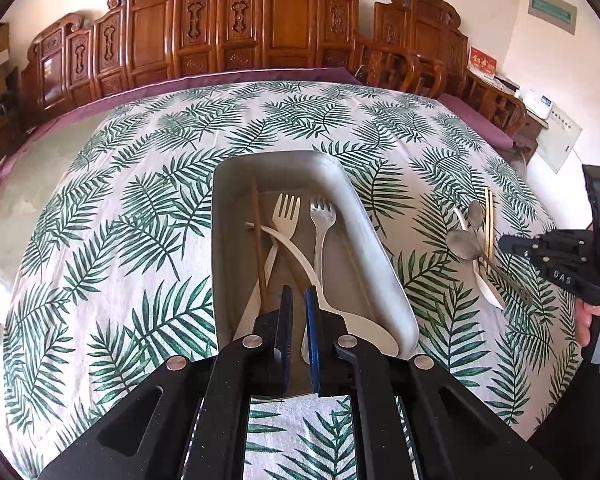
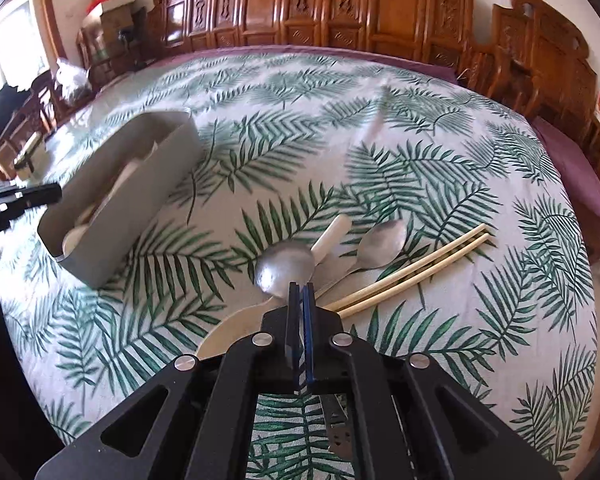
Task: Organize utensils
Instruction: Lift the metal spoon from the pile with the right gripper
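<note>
The table (image 1: pixel 140 208) wears a white cloth patterned with dark green palm fronds. On it a pale grey tray (image 1: pixel 380 264) holds a cream fork (image 1: pixel 286 216), a silver fork (image 1: pixel 322 216) and brown chopsticks (image 1: pixel 260 240). At the tray's 3 o'clock lie silver spoons (image 2: pixel 286 270) and cream chopsticks (image 2: pixel 412 272). Each gripper is black with blue pads (image 2: pixel 309 320).

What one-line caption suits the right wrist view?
Right tool shut on large metal spoon, beside small spoon and chopsticks.
</note>
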A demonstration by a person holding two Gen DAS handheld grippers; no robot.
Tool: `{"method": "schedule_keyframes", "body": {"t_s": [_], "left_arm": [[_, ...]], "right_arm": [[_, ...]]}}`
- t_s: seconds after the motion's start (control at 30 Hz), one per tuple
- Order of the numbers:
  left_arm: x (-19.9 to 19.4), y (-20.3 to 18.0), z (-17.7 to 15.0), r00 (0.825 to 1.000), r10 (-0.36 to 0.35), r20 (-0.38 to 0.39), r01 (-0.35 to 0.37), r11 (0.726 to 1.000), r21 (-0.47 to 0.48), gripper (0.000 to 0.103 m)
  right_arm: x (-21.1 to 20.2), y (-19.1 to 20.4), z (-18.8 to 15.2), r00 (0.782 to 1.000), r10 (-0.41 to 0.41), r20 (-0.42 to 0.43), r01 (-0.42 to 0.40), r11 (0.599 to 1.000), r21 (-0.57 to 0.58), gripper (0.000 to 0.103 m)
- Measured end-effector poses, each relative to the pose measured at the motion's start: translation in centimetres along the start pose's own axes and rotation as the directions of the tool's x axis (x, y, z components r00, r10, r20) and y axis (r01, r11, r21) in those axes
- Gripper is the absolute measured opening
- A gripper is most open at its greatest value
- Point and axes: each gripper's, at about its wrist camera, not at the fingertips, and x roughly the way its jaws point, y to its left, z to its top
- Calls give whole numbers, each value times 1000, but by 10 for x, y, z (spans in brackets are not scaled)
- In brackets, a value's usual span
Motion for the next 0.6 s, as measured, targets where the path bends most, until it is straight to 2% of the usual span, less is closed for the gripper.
{"method": "schedule_keyframes", "body": {"t_s": [0.07,0.13,0.2,0.3,0.37,0.4,0.43,0.47,0.53,0.6], "left_arm": [[0,-1,0,1000,-4,0,4,1000,0,5],[-2,-2,0,1000,-8,4,8,1000,1,6],[-2,-2,0,1000,-12,4,12,1000,1,6],[-5,-3,-1,1000,-14,6,14,1000,2,5],[-6,-3,0,1000,-16,9,16,1000,2,5],[-6,-3,0,1000,-16,9,16,1000,2,5],[-6,-3,0,1000,-17,11,17,1000,1,5],[-7,-3,1,1000,-18,13,18,1000,0,5],[-9,-3,1,1000,-19,18,19,1000,1,5],[-11,-2,1,1000,-20,22,20,1000,-1,5]], "right_arm": [[4,2,-1,1000,7,-15,-7,1000,-9,5],[8,3,-2,1000,8,-26,-8,1000,-17,12],[11,7,-2,999,11,-35,-12,999,-30,15],[18,12,-4,997,0,-73,-5,998,-62,15],[19,15,-4,997,-19,-69,14,997,-76,15],[20,14,-2,997,-16,-75,11,998,-67,14],[21,13,-2,997,-19,-77,14,998,-64,4],[21,11,-1,996,-28,-80,23,998,-60,1],[21,5,0,996,4,-87,-6,1000,-22,0],[20,3,-1,996,-25,-80,24,1000,-21,0]]}}
